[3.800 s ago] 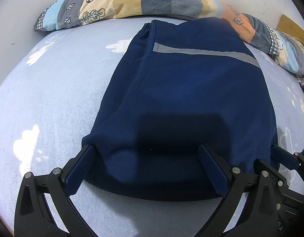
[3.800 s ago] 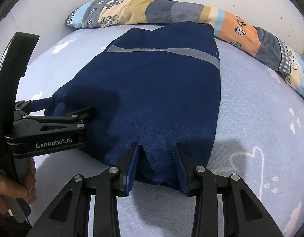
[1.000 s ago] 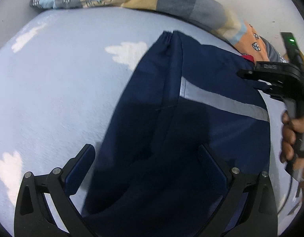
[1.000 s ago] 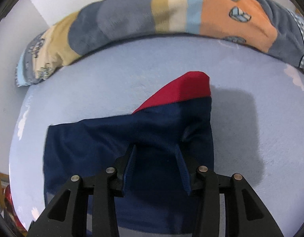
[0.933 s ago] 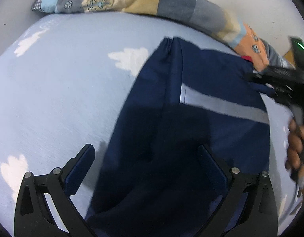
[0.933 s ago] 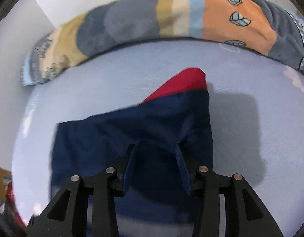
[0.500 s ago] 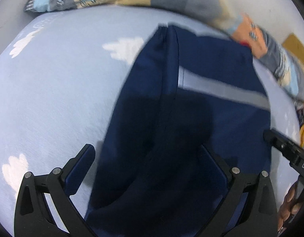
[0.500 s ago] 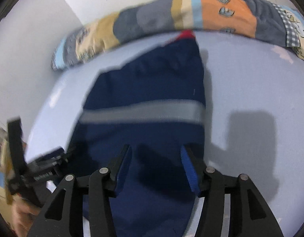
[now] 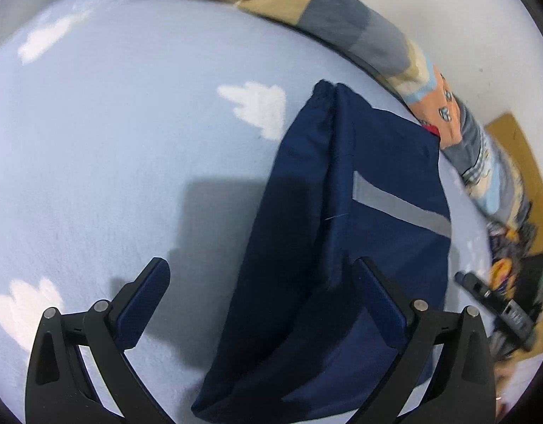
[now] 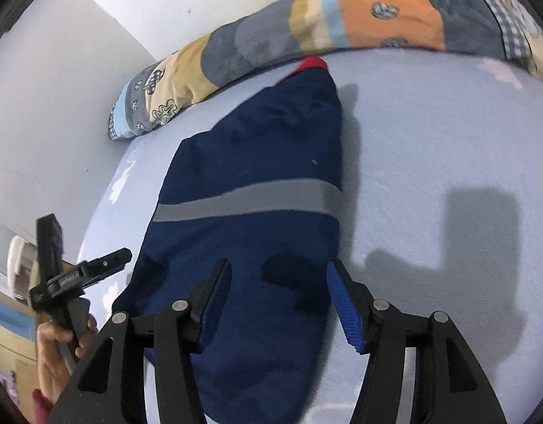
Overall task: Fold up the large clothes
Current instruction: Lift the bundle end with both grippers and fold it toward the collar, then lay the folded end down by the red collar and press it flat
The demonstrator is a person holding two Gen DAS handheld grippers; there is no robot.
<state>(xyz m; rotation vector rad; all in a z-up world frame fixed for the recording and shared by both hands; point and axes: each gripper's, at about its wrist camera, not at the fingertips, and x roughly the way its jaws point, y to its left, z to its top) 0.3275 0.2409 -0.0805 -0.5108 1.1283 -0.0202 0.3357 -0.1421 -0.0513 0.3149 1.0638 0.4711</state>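
Observation:
A folded navy garment (image 9: pixel 359 229) with a grey stripe (image 9: pixel 398 205) lies flat on the pale blue cloud-print bed sheet (image 9: pixel 112 141). My left gripper (image 9: pixel 262 282) hovers open over its left edge, with one finger over the sheet and the other over the cloth. In the right wrist view the garment (image 10: pixel 254 162) stretches away, and a red piece (image 10: pixel 312 63) shows at its far end. My right gripper (image 10: pixel 278 282) hangs over the near part, jaws opening, pads clear of the cloth. A hand (image 10: pixel 56 353) holds the left gripper (image 10: pixel 105 265) at the left side.
A long patchwork bolster (image 10: pixel 377 10) runs along the bed's far edge against the white wall (image 10: pixel 42 123). Dark clutter (image 9: pixel 511 240) and a wooden board (image 9: pixel 518 148) lie past the bed's right side. Bare sheet (image 10: pixel 430 141) spreads right of the garment.
My right gripper drew back from the red far end to the near part and its jaws widened. My left gripper slid left, so the garment now sits right of centre.

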